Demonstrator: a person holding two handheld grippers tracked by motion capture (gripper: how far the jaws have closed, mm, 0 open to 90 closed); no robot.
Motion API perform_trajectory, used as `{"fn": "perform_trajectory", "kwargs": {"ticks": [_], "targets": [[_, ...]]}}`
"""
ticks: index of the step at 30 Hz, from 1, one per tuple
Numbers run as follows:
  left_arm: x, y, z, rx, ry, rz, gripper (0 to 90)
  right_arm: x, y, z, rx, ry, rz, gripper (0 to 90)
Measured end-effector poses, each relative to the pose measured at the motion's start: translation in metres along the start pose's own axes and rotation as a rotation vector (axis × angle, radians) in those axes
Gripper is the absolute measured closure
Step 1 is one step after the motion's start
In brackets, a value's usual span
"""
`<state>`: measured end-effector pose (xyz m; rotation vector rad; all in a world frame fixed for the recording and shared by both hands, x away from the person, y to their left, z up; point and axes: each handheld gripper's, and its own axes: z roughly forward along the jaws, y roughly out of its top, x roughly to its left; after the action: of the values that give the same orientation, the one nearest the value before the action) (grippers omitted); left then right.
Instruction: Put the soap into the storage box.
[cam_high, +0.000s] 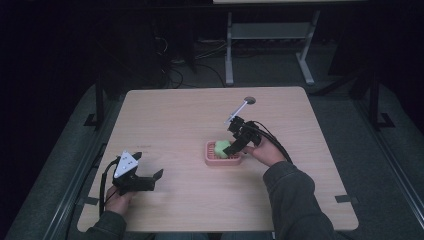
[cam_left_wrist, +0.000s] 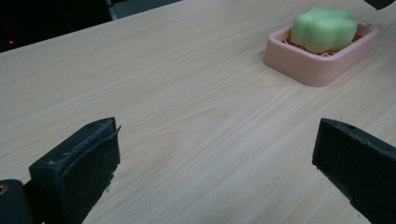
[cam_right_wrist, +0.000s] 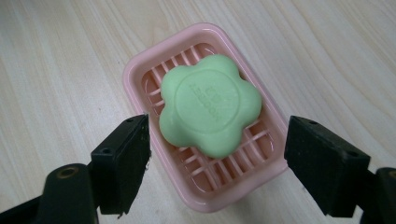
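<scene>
A green flower-shaped soap (cam_right_wrist: 209, 104) lies in a pink slatted soap dish (cam_right_wrist: 135, 70) near the middle of the table. The same soap (cam_high: 221, 147) and dish (cam_high: 210, 159) show in the high view, and the soap (cam_left_wrist: 323, 29) and dish (cam_left_wrist: 312, 65) again in the left gripper view at the upper right. My right gripper (cam_right_wrist: 217, 161) hovers right over the dish, open, its jaws on either side of the soap and not touching it. My left gripper (cam_high: 152, 177) rests low at the table's front left, open and holding nothing, far from the dish.
The light wooden table (cam_high: 180, 115) has a round cable hole (cam_high: 249, 100) near its far edge. Beyond the table stand grey metal legs of another desk (cam_high: 229, 50) and cables on the dark floor. Black cables trail from both grippers.
</scene>
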<state>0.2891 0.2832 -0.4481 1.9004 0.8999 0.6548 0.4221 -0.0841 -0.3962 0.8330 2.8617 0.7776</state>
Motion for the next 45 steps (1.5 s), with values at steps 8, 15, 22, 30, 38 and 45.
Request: {"fn": "perform_trajectory", "kwargs": {"ticks": [8, 15, 22, 30, 38, 45], "targets": [[0.000, 0.000, 0.000, 0.002, 0.003, -0.001, 0.2, -0.001, -0.003, -0.005, -0.002, -0.007, 0.003, 22.0], [0.000, 0.000, 0.001, 0.003, 0.002, -0.001, 0.2, -0.002, -0.007, -0.010, 0.002, -0.011, 0.016, 21.7], [-0.001, 0.000, 0.001, 0.008, 0.001, 0.004, 0.2, -0.002, -0.011, -0.016, -0.003, -0.012, 0.021, 21.7], [-0.001, -0.001, 0.002, 0.009, 0.002, 0.004, 0.2, -0.005, -0.020, -0.017, -0.004, -0.008, 0.036, 22.6], [-0.001, -0.001, 0.002, 0.011, 0.003, 0.001, 0.2, -0.008, -0.030, -0.020, 0.000, -0.017, 0.053, 22.6], [-0.001, -0.001, 0.002, 0.013, 0.006, 0.001, 0.2, -0.011, -0.037, -0.027, 0.002, -0.031, 0.063, 22.6]]}}
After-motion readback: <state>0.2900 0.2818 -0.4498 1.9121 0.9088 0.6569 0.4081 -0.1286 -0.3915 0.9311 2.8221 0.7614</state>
